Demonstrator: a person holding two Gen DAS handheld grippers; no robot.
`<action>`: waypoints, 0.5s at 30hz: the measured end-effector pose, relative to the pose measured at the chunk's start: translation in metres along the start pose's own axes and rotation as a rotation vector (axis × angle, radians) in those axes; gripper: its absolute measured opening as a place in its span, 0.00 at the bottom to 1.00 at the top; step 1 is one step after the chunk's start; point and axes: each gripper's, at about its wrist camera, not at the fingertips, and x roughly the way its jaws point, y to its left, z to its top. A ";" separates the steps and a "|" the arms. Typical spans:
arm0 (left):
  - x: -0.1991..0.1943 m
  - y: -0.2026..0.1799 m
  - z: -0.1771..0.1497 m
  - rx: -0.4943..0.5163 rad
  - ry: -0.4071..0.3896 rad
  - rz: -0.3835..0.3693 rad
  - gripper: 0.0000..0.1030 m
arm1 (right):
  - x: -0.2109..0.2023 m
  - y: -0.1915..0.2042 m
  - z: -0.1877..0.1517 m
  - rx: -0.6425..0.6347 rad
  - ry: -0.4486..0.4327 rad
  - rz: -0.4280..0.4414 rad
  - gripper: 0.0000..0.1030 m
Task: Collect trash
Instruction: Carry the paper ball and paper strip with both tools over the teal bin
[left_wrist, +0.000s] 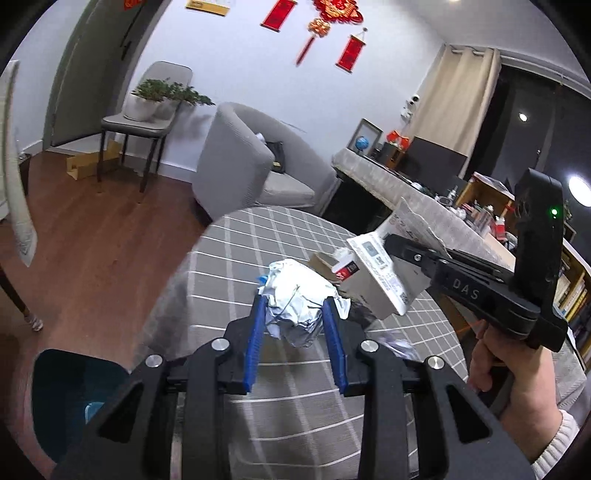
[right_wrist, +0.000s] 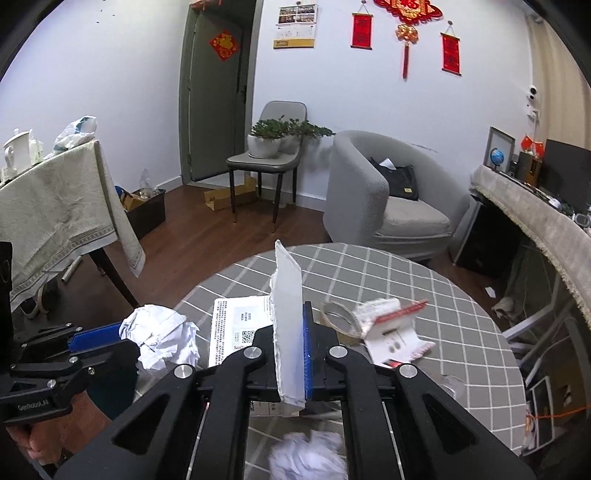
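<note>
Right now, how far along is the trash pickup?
Nothing visibly binned yet. In hand: the left claw grips a crumpled paper ball, the right claw pinches the flap of a white box. Left on the checked table: a tape roll, a torn red-and-white packet and another paper wad.

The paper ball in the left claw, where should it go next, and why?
Probably swing the left gripper over to the dark bin beside the table. Its fingers already clamp the crumpled paper ball, lifted off the checked cloth, and the bin sits open just below.
</note>
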 end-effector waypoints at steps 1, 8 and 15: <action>-0.004 0.005 0.000 -0.002 -0.005 0.015 0.33 | 0.001 0.004 0.001 -0.003 0.000 0.007 0.06; -0.027 0.044 -0.004 -0.034 -0.002 0.141 0.33 | 0.005 0.040 0.011 -0.031 -0.011 0.067 0.06; -0.038 0.084 -0.014 -0.052 0.046 0.271 0.33 | 0.014 0.082 0.019 -0.058 -0.007 0.139 0.06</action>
